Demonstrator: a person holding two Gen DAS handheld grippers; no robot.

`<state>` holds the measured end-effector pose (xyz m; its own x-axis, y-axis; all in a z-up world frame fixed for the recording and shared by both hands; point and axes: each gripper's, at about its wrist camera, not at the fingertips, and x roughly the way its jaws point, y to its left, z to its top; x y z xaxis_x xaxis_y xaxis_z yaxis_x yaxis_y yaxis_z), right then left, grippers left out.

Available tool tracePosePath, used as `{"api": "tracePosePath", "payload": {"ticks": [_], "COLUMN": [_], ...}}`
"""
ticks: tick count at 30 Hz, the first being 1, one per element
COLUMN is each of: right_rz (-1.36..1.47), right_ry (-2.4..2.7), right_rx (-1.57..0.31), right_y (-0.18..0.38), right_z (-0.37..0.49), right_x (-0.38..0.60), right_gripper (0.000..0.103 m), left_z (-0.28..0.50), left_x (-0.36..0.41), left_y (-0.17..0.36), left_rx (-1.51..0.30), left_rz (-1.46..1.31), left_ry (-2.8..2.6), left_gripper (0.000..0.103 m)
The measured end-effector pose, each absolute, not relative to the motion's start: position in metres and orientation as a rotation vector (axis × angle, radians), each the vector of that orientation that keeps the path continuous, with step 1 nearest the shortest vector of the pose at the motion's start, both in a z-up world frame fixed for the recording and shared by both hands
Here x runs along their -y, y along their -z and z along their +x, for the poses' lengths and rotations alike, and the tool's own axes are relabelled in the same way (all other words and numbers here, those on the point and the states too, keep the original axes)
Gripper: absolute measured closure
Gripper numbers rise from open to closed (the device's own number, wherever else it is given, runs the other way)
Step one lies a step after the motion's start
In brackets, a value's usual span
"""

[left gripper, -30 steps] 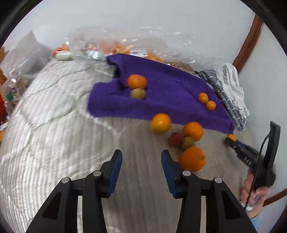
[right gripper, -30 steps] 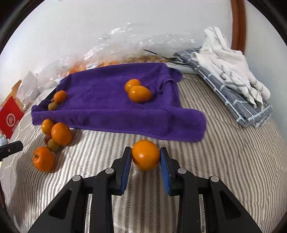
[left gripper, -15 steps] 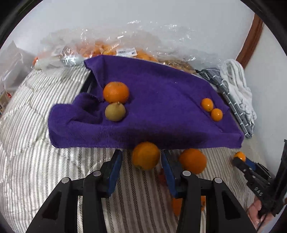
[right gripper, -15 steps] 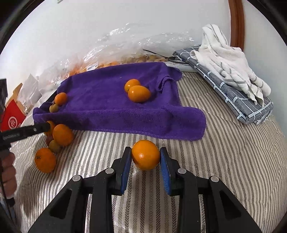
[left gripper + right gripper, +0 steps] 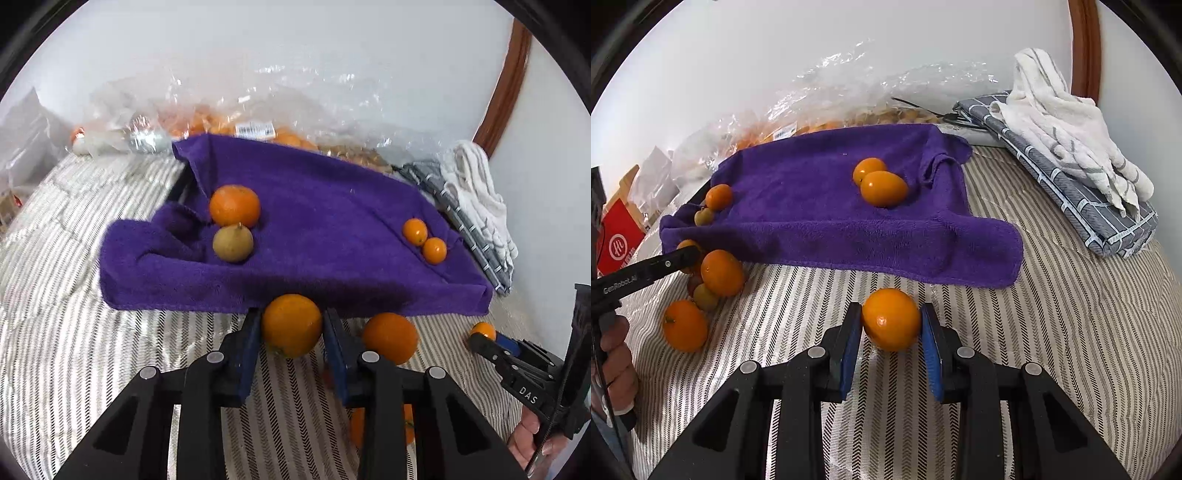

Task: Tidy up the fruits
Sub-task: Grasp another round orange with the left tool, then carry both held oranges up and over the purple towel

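Two grippers, two held oranges: one fruit per gripper, both just off the towel's near hem.
Bed cover (image 5: 1052, 332): one, striped grey-white woven quilt, fills the floor of both views.
Purple towel (image 5: 820, 206): one, fluffy terry, rumpled, long axis across the right wrist view, draped over something raised.
Plastic bags (image 5: 258, 122): clear crinkled film against the wall, count unclear, orange fruit inside.
Folded cloths: two, a grey grid-pattern one (image 5: 1071, 177) with a white striped one (image 5: 1067, 125) heaped on it.
Left gripper (image 5: 291, 325): black arms, blue pads, jaws closing on a round orange (image 5: 291, 323), pads at its two sides.
Right gripper (image 5: 892, 321): same build, clamped on a round orange (image 5: 891, 319), stem dimple facing the camera.
Fruit on towel: four; at its left end one round orange (image 5: 234, 205) and one dull green-brown fruit (image 5: 233, 243) touching it; at its right end two small oval orange fruits (image 5: 882, 188), touching, long axes roughly across the view.
Loose fruit on cover: cluster by the towel's left corner; two oranges (image 5: 722, 272) plainly seen, plus one small greenish fruit (image 5: 704, 297) and a reddish one partly hidden.
Hands: one per view edge, the left one (image 5: 617, 365) gripping its handle.
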<state>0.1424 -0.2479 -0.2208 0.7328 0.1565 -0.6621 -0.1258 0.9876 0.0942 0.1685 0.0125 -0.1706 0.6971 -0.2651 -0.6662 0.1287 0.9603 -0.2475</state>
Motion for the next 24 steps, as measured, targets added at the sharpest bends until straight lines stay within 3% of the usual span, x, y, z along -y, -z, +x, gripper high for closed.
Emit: {"api": "tracePosePath", "payload": {"ticks": [24], "right_rz": [0.188], "right_ry": [-0.269], "right_rx": [-0.649], "right_y": [0.207], "right_z": [0.128], "right_x": [0.273], "right_gripper": [0.071], "left_z": [0.151], "left_x": [-0.023], "left_y": [0.148], "left_rx": [-0.595], "left_rz": [-0.143], "left_ry": [0.116], "left_gripper": [0.071]}}
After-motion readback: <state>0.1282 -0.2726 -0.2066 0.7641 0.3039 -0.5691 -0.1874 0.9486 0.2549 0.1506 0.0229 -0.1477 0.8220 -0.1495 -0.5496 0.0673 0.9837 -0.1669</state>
